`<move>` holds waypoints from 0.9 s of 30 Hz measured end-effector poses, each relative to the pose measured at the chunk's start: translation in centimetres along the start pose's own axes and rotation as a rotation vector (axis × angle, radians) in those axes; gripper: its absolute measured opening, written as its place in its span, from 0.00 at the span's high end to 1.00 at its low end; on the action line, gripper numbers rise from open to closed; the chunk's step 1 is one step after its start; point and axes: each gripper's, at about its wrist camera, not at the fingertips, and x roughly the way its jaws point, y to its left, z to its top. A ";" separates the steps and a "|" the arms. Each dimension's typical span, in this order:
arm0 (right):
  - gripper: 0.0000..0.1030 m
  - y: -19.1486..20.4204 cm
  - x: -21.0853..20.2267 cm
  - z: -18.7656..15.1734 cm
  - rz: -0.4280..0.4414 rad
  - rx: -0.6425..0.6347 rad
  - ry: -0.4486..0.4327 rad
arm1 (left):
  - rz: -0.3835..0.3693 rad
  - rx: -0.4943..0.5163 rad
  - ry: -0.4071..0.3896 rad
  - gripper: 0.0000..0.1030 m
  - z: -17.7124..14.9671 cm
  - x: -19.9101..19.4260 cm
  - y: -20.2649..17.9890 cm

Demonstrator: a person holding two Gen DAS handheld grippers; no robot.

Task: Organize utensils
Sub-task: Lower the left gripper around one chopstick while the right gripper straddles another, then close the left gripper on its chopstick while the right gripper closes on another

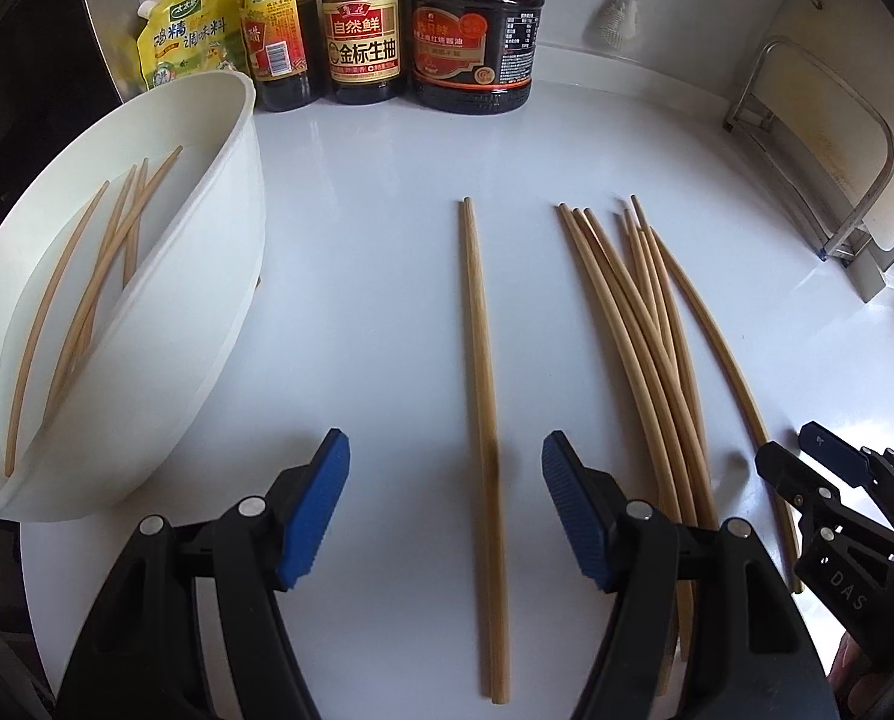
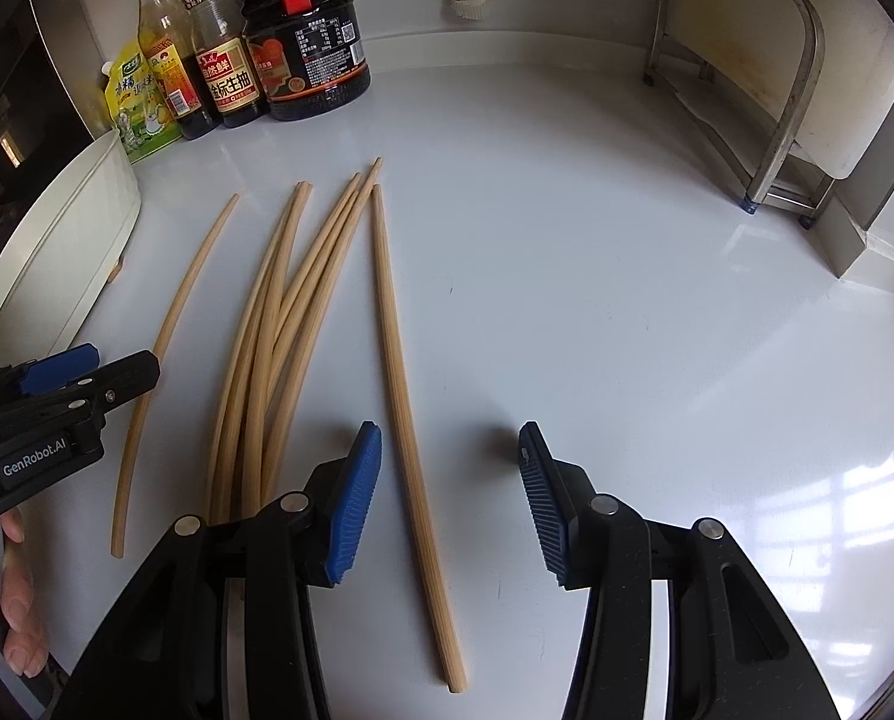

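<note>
Left gripper [image 1: 445, 501] jaws spread over chopstick pair [image 1: 480, 360] on surface [image 1: 375, 228]; right gripper [image 2: 450, 495] jaws spread, nothing pinched. Bowl [image 1: 231, 276] holds chopsticks.

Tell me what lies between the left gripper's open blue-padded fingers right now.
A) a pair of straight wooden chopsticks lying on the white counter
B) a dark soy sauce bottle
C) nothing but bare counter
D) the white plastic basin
A: in the left wrist view the pair of straight wooden chopsticks runs along the white counter through the gap of the left gripper, with neither pad touching it.
</note>
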 end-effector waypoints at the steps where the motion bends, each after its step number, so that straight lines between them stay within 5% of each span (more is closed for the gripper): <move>1: 0.55 0.0 0.0 0.0 0.000 0.000 0.000 | 0.002 -0.001 0.001 0.36 0.0 0.0 0.0; 19: 0.56 1.0 0.5 0.2 -0.023 -0.049 -0.019 | 0.015 0.006 0.017 0.33 0.1 1.3 0.0; 25: 0.70 2.0 0.6 0.3 -0.026 -0.096 -0.029 | -0.008 0.047 0.005 0.61 0.1 0.9 -0.8; 27: 0.91 2.3 0.6 0.3 -0.022 -0.107 -0.027 | -0.024 0.067 0.004 0.74 0.0 0.8 -1.3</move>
